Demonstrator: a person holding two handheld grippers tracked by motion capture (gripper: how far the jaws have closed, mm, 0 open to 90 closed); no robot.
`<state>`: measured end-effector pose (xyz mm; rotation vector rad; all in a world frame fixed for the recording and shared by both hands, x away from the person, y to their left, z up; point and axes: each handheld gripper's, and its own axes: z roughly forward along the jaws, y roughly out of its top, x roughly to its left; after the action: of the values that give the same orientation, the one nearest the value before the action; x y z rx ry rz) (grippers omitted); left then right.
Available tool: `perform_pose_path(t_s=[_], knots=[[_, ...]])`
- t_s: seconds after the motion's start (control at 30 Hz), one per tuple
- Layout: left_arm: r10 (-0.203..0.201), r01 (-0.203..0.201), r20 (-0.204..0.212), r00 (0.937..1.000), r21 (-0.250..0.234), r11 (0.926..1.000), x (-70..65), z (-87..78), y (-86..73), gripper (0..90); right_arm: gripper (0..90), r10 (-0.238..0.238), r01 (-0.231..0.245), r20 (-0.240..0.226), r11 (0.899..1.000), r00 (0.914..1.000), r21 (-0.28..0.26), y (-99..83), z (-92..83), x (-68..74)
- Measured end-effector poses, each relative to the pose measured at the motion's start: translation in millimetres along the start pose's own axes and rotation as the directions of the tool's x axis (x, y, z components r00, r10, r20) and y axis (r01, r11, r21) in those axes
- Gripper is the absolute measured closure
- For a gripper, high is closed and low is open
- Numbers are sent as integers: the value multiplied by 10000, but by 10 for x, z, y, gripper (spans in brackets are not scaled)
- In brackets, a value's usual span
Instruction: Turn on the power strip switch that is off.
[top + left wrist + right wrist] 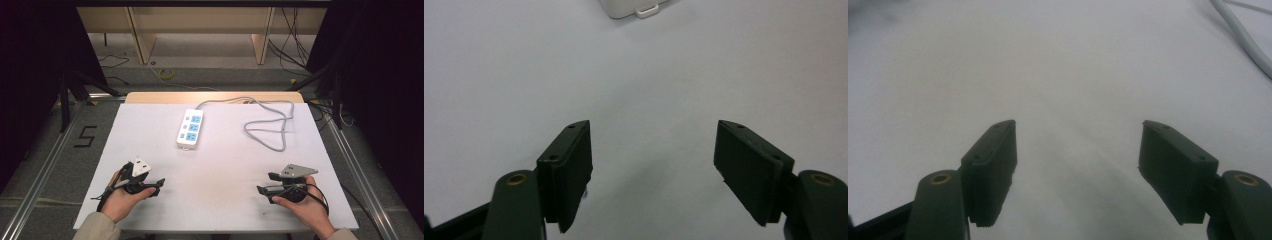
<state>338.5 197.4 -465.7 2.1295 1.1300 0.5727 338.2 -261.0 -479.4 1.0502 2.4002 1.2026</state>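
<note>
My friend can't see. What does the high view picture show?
A white power strip with blue sockets lies on a white table, its grey cable looping to the right. Nearer the camera, a person's hands hold the left gripper and right gripper, both open and empty.

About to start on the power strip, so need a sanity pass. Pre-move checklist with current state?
1. Left tongs open, nothing between the jaws: ok.
2. Right tongs open, nothing between the jaws: ok.
3. Power strip lying flat on the white table, sockets up: ok.
4. Path from both tongs to the strip free of other things: ok.
5. Grey cable lies in loose loops right of the strip, beyond the right tongs; could snag: not ok.
6. Where the cable's far end goes past the table edge: cannot tell.
</note>
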Motion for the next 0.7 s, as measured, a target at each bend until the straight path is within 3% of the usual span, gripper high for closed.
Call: perform_pose_path(t_s=[0.27, 0.43, 0.5, 0.7], knots=[[47, -51, -293, 9996, -134, 9999, 11, -35, 21, 427, 324, -6, 6, -1, 10000, 10000, 0, 0, 0, 5], [22, -22, -301, 9995, 2, 10000, 35, -57, 67, 791, 324, 4, -4, 16, 10000, 10000, -11, 0, -1, 4], [-25, 29, -209, 9998, 195, 9998, 24, -59, 94, 883, 324, 5, -5, 22, 10000, 10000, -10, 0, -1, 4], [-163, 164, -24, 9999, 505, 9986, -13, -38, 149, 896, 324, -24, 24, 18, 10000, 10000, 7, 1, -1, 8]])
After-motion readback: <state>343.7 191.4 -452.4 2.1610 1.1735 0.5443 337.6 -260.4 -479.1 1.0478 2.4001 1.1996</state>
